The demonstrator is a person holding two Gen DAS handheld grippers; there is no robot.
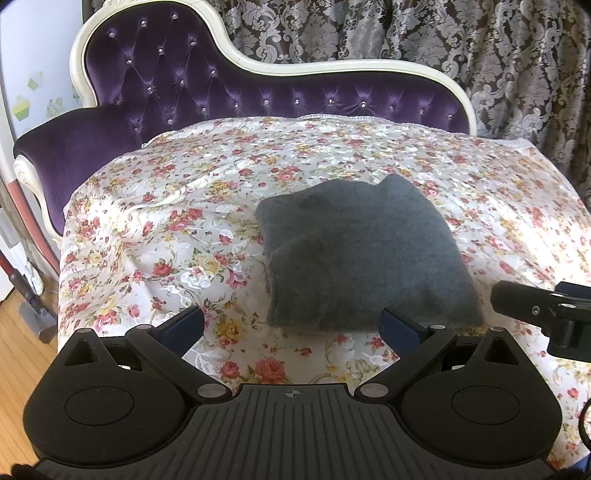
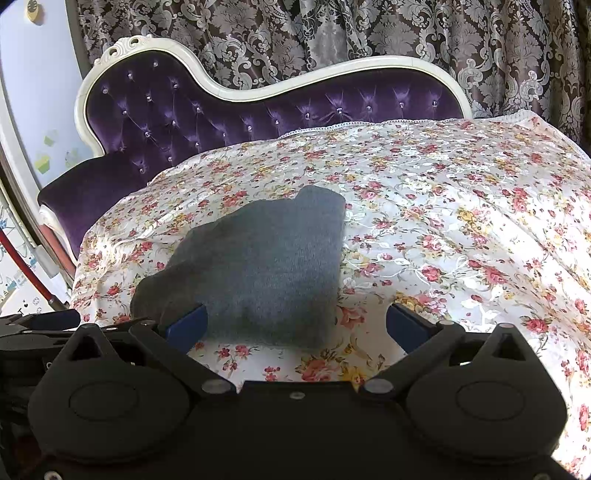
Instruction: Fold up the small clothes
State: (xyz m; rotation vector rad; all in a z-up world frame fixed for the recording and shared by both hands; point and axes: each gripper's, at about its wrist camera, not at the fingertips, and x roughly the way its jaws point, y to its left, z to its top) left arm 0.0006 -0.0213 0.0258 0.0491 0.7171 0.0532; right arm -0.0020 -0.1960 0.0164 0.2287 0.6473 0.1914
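A dark grey knitted garment (image 1: 365, 251) lies folded into a thick rough square on the floral cloth (image 1: 177, 221). My left gripper (image 1: 293, 323) hovers just in front of its near edge, open, with nothing between the blue pads. In the right wrist view the same grey garment (image 2: 258, 269) sits left of centre. My right gripper (image 2: 297, 325) is open at its near edge, the left blue pad (image 2: 188, 325) overlapping the fabric's corner in the image. The right gripper's black body (image 1: 546, 310) shows at the right edge of the left wrist view.
The floral cloth (image 2: 461, 240) covers the seat of a purple tufted sofa (image 1: 192, 85) with a cream carved frame. Patterned curtains (image 2: 332, 33) hang behind. Wooden floor (image 1: 22, 343) and a vacuum-like pole lie off the left side.
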